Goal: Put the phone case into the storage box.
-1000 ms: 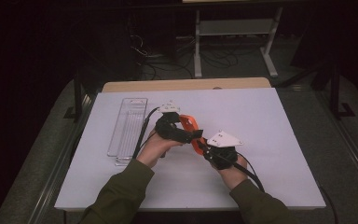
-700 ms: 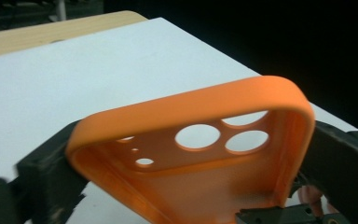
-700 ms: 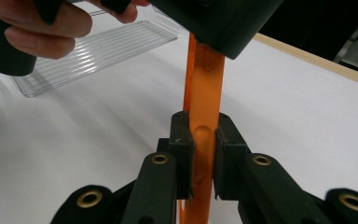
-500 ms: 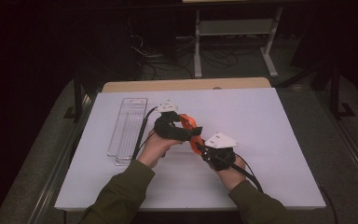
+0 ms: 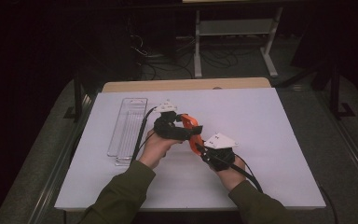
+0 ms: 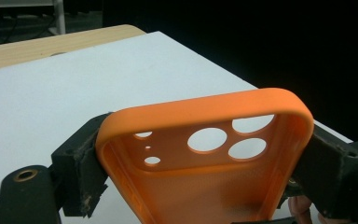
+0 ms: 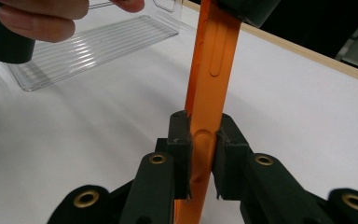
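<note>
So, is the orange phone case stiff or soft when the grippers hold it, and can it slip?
The orange phone case is probably soft: its thin wall seems to dent between the right gripper pads. It looks light, an empty shell with camera holes. The left gripper, whose jaws have just been closing, clamps its side walls; slipping seems unlikely with two grips.

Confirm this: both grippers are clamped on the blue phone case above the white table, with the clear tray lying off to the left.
One thing is off: the phone case is orange, not blue, as the left gripper view shows. The rest holds: the left gripper and right gripper both clamp it above the white table, and the clear tray lies to the left in the high view.
</note>
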A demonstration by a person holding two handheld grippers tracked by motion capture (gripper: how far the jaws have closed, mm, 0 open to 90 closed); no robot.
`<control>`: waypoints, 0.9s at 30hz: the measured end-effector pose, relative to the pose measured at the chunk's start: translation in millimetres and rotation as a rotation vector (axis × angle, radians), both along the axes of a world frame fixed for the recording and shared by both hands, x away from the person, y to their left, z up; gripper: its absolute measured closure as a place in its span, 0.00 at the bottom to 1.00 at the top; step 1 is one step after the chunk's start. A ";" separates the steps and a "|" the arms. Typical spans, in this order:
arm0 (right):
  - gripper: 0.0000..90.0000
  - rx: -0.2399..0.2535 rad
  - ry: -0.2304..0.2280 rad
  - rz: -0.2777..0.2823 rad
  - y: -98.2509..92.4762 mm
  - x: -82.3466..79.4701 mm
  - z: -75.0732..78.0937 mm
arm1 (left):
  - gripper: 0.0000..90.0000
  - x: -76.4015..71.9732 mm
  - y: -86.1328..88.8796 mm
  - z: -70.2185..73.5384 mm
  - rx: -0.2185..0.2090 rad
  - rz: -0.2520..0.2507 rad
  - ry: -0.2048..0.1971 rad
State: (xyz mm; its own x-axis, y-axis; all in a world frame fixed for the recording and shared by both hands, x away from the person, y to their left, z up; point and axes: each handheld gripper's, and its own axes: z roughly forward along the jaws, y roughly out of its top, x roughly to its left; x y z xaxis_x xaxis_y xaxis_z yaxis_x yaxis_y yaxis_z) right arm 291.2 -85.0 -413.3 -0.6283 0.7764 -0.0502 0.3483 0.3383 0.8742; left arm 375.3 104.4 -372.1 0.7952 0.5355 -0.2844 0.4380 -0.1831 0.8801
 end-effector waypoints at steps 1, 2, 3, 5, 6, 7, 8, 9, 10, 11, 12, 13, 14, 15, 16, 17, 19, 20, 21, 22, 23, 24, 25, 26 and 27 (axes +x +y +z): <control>0.86 -0.001 0.000 0.001 -0.2 0.2 0.0 | 0.16 -0.1 0.0 0.1 0.001 -0.001 -0.001; 0.85 0.000 0.001 0.000 -0.3 0.2 -0.1 | 0.17 -0.1 0.1 0.2 0.001 -0.003 -0.004; 0.85 -0.001 0.000 0.002 -0.5 0.4 -0.1 | 0.17 -0.3 0.0 0.4 0.002 -0.004 -0.004; 0.85 -0.001 0.000 0.001 -0.4 0.4 -0.2 | 0.17 -0.8 -0.3 0.7 0.000 -0.005 -0.005; 0.84 -0.001 0.001 0.003 -0.2 0.4 -0.2 | 0.17 -1.2 -0.6 0.9 -0.002 -0.006 -0.004; 0.84 -0.004 0.000 0.004 -0.3 0.6 -0.3 | 0.17 -1.5 -0.9 1.2 -0.002 -0.007 -0.002; 0.83 -0.005 0.000 0.005 -0.2 0.8 -0.4 | 0.17 -1.7 -0.8 1.4 0.006 -0.011 -0.008; 0.82 -0.005 0.000 0.005 0.0 1.1 -0.7 | 0.17 -1.9 -0.8 1.8 0.014 -0.015 -0.010; 0.81 -0.002 0.002 0.008 0.3 1.4 -1.0 | 0.17 -1.9 -0.4 2.0 0.021 -0.021 -0.013; 0.80 -0.008 0.003 0.011 0.1 1.7 -1.0 | 0.18 -2.5 -1.3 2.2 0.014 -0.018 -0.013; 0.79 -0.009 0.007 0.015 0.0 2.0 -1.1 | 0.18 -2.8 -1.5 2.4 0.021 -0.018 -0.019; 0.76 -0.006 0.013 0.015 0.5 1.9 -1.3 | 0.18 -3.1 -1.5 3.0 0.029 -0.015 -0.023; 0.72 -0.005 0.012 0.011 0.7 2.0 -1.5 | 0.18 -3.1 -1.3 3.2 0.029 -0.016 -0.026; 0.71 -0.004 0.013 0.010 0.5 2.2 -1.6 | 0.18 -2.7 -0.7 3.7 0.032 -0.018 -0.032; 0.69 -0.003 0.017 0.018 -0.4 2.9 -1.4 | 0.18 -2.6 -0.2 3.9 0.030 -0.015 -0.033; 0.67 0.003 0.019 0.020 -1.1 3.3 -1.1 | 0.18 -2.8 -0.1 4.4 0.025 -0.011 -0.031; 0.62 0.010 0.025 0.021 -2.8 4.2 0.1 | 0.18 -2.7 0.4 4.8 0.018 -0.004 -0.036; 0.59 0.010 0.030 0.031 -3.9 5.3 0.4 | 0.18 -2.6 1.6 5.2 0.028 -0.005 -0.035; 0.57 0.015 0.036 0.034 -4.6 6.0 0.6 | 0.18 -2.0 2.6 5.6 0.033 -0.007 -0.043; 0.54 0.023 0.057 0.036 -5.5 6.6 1.1 | 0.18 -2.0 2.7 5.6 0.031 -0.005 -0.043; 0.51 0.027 0.065 0.046 -6.3 7.5 1.2 | 0.18 -1.8 3.2 5.8 0.034 -0.005 -0.046; 0.49 0.029 0.073 0.050 -7.1 8.1 1.5 | 0.18 -1.9 3.7 6.0 0.037 -0.004 -0.046; 0.46 0.025 0.074 0.053 -7.9 8.8 1.6 | 0.18 -2.1 3.7 6.1 0.035 -0.001 -0.043; 0.44 0.024 0.080 0.057 -8.9 9.3 1.9 | 0.18 -2.1 3.9 6.2 0.036 0.000 -0.043; 0.42 0.025 0.087 0.063 -9.6 9.8 2.1 | 0.18 -2.1 4.1 6.3 0.035 0.000 -0.042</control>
